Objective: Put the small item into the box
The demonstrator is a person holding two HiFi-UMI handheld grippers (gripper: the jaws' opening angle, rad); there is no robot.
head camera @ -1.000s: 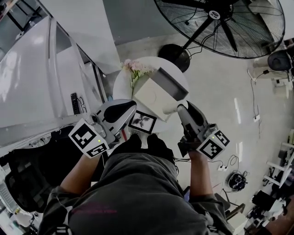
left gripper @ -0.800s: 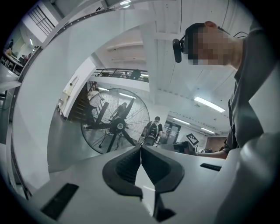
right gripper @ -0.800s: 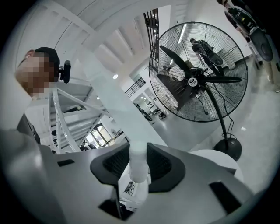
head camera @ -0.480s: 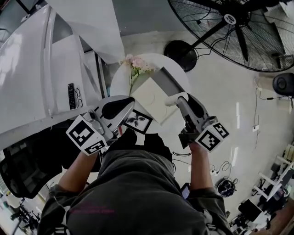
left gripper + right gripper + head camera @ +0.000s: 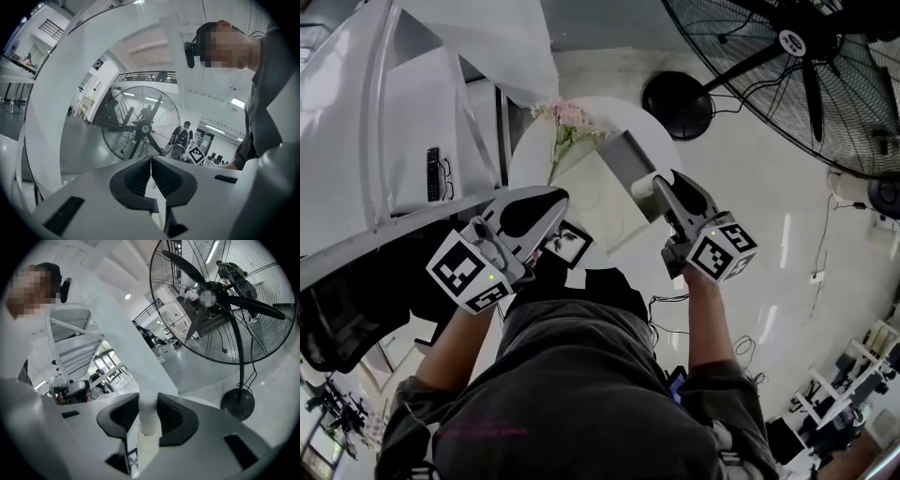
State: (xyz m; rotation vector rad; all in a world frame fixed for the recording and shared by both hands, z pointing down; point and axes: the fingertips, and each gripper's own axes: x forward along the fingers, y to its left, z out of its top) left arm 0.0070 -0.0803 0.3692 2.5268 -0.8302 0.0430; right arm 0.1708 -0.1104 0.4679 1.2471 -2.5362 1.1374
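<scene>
Between ribbed fingers point(image 5: 176, 416) (right gripper point(image 5: 149, 401)) sits a white cylinder point(image 5: 149, 423).

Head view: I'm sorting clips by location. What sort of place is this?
Probably a big workshop or lab hall, not a home: a large industrial fan on a pedestal, a glossy open floor, and cluttered workbenches at the lower right.

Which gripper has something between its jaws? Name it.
The right gripper: its jaws clamp a small white cylindrical item. The left gripper has its jaws shut together, empty.
</scene>
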